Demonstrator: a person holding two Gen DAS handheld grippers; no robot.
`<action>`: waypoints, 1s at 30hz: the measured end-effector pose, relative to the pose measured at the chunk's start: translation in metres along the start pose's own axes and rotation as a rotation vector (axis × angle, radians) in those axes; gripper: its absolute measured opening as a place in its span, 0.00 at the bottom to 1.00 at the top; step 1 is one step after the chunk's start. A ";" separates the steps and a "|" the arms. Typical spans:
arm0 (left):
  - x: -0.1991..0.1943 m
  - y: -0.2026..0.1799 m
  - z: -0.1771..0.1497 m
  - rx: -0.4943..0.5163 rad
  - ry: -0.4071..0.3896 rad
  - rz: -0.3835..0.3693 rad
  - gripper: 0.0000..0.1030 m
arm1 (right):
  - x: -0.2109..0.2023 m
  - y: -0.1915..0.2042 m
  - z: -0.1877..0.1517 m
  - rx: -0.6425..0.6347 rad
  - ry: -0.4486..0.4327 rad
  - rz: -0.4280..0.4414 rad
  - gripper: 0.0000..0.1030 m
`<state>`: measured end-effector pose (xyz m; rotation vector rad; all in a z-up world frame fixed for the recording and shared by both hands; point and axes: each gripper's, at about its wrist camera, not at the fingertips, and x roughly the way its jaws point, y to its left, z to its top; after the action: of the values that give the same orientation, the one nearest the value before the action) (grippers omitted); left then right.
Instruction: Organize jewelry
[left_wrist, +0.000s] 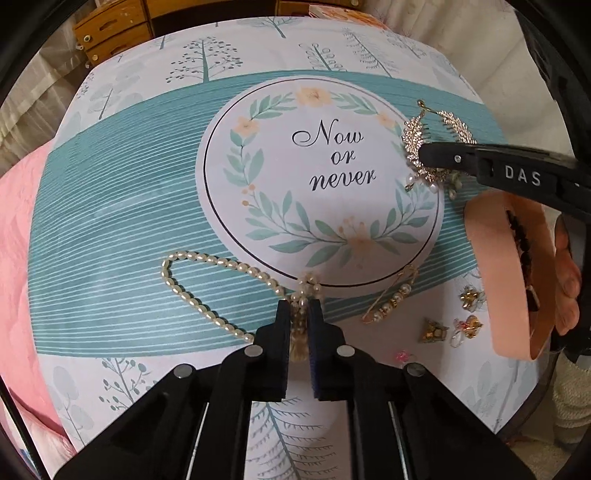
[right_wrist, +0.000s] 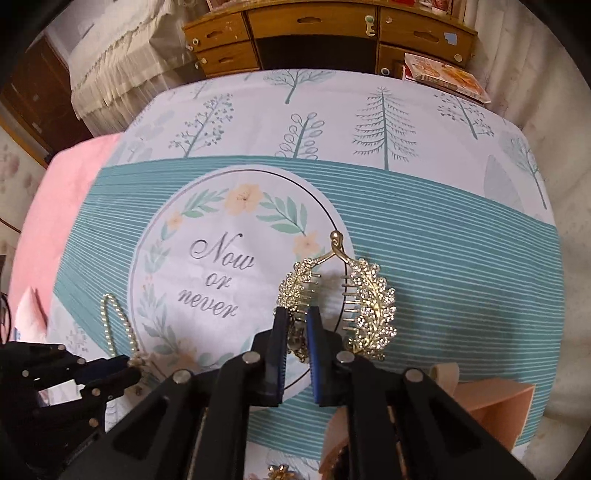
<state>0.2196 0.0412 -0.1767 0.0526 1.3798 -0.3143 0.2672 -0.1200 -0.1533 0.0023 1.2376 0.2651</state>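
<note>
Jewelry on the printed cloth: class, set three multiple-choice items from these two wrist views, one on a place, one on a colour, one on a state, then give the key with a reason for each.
1. Where does the pearl necklace lie?
A. On the teal striped band, below and left of the printed circle
B. Inside the peach box
C. On the wooden drawers

2. What colour is the open box at the cloth's right edge?
A. Dark green
B. Peach
C. Silver

3. What is the right gripper doing?
A. Standing wide open over bare cloth
B. Shut on the leaf hair comb
C. Shut on the safety-pin brooch

Key: 1 A, the strand curves across the stripes to the left gripper, which pinches its clasp end. 2 B, its walls are peach. 3 B, its fingers clamp one leaf of the leaf hair comb.
</note>
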 end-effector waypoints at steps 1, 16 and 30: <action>-0.002 0.000 0.000 0.000 -0.006 0.001 0.06 | -0.003 0.000 -0.001 0.003 -0.006 0.009 0.09; -0.087 -0.067 0.001 0.072 -0.198 -0.070 0.01 | -0.096 -0.022 -0.040 0.070 -0.199 0.225 0.10; -0.085 -0.126 0.005 0.162 -0.206 -0.055 0.01 | -0.110 -0.065 -0.121 0.086 -0.155 0.213 0.10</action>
<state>0.1799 -0.0642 -0.0746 0.1136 1.1509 -0.4651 0.1345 -0.2221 -0.0998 0.2265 1.0936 0.3895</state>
